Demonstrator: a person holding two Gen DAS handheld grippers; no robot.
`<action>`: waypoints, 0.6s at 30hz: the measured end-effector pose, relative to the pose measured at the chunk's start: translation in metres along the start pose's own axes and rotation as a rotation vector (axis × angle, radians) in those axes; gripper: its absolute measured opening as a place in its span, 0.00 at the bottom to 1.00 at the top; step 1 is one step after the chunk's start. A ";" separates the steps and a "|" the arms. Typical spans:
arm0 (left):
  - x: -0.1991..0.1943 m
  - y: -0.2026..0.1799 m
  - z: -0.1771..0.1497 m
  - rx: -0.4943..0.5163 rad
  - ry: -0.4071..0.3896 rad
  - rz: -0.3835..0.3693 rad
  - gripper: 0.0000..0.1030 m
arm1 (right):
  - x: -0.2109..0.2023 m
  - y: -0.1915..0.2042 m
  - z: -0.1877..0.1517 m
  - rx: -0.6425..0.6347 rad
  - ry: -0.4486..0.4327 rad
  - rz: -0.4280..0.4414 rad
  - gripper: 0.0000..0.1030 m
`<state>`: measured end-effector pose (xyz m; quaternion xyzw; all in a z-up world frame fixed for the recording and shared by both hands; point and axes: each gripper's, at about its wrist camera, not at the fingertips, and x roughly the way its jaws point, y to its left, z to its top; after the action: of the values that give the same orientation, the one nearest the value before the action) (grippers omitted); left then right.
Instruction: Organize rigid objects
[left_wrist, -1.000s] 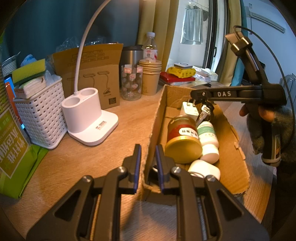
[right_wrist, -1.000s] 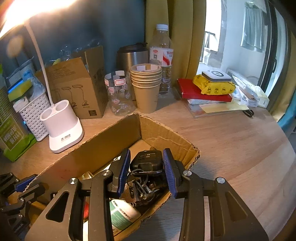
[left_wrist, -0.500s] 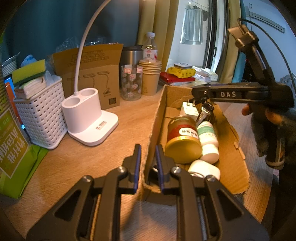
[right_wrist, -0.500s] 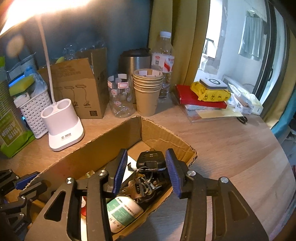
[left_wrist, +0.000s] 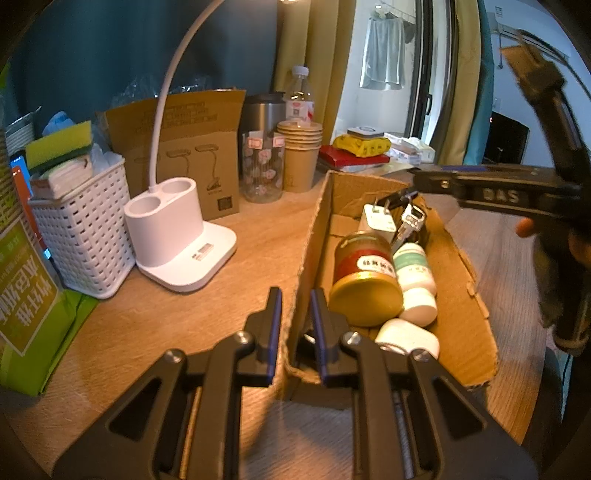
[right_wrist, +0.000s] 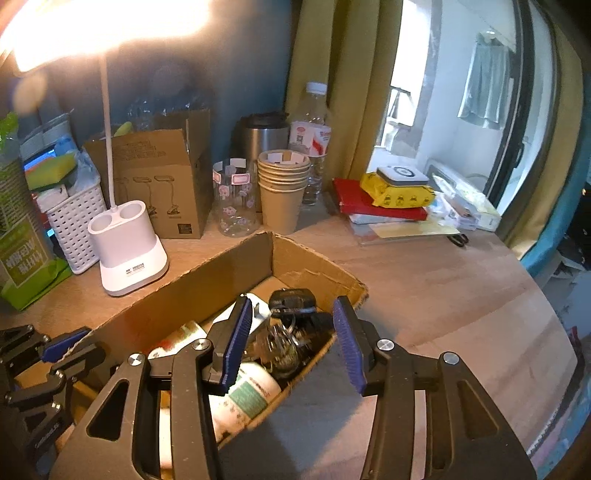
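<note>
A shallow cardboard box lies on the wooden desk. My left gripper is shut on its near wall, one pad on each side. Inside lie a gold-lidded jar, a white bottle with a green label, a white charger plug and a key bunch. In the right wrist view the key bunch with its black fob rests at the box's far end. My right gripper hovers just above it with its jaws opening. Its pads touch nothing.
Behind the box stand a white lamp base, a white basket, a brown carton, a glass jar, stacked paper cups and a water bottle. A red book with a yellow pack lies far right.
My right gripper let go of the key bunch, which now lies in the box. Its jaws widened and it drew back and slightly up. The left gripper has not moved.
</note>
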<state>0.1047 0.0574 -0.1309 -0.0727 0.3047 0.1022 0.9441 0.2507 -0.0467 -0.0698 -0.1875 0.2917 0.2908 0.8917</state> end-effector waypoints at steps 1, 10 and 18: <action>0.000 0.000 0.000 0.002 -0.002 0.000 0.17 | -0.006 -0.001 -0.003 0.008 -0.005 -0.009 0.48; -0.003 -0.001 0.001 0.011 -0.017 0.005 0.17 | -0.058 -0.017 -0.028 0.078 -0.035 -0.087 0.52; -0.016 0.001 0.002 0.000 -0.071 0.011 0.17 | -0.106 -0.032 -0.055 0.214 -0.056 -0.144 0.53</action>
<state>0.0930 0.0565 -0.1198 -0.0676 0.2714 0.1098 0.9538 0.1781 -0.1417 -0.0396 -0.1037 0.2819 0.1986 0.9329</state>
